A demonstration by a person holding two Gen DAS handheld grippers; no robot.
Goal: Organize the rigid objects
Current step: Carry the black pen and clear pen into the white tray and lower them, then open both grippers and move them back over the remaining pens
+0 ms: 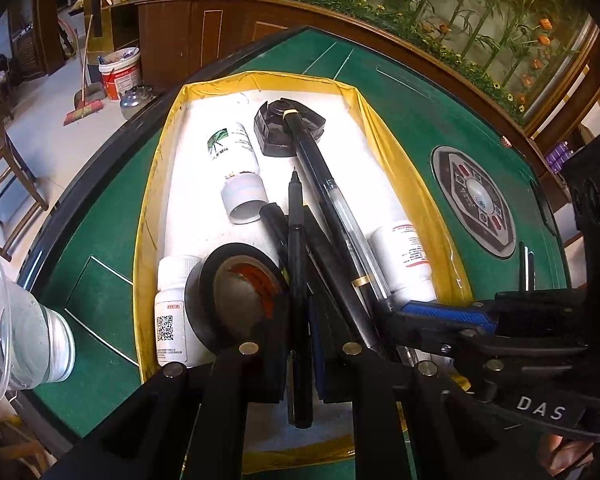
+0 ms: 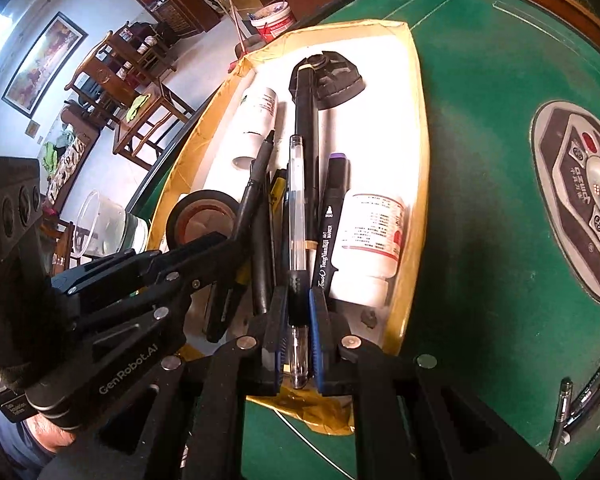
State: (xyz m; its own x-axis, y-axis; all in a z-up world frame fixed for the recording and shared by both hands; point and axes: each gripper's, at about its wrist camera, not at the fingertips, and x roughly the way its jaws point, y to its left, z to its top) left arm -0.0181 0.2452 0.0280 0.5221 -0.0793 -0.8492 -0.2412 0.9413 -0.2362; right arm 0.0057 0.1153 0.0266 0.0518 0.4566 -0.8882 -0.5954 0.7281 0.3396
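A yellow-rimmed tray (image 1: 156, 208) with a white floor sits on the green table; it also shows in the right wrist view (image 2: 418, 152). It holds white bottles (image 1: 236, 152), a black tape roll (image 1: 236, 292), a long black brush pen (image 1: 320, 176), a black inkwell (image 1: 288, 128) and markers. My left gripper (image 1: 300, 364) is shut on a thin black pen (image 1: 298, 264) over the tray. My right gripper (image 2: 298, 344) is shut on a clear gel pen (image 2: 297, 208). The right gripper (image 1: 396, 312) reaches in from the right beside the left.
A clear plastic cup (image 1: 16, 320) stands at the table's left edge. A grey control panel (image 2: 584, 204) is set in the table centre. Two pens (image 2: 580, 412) lie on the felt at right. Chairs, a bucket (image 1: 120, 72) and a broom stand on the floor beyond.
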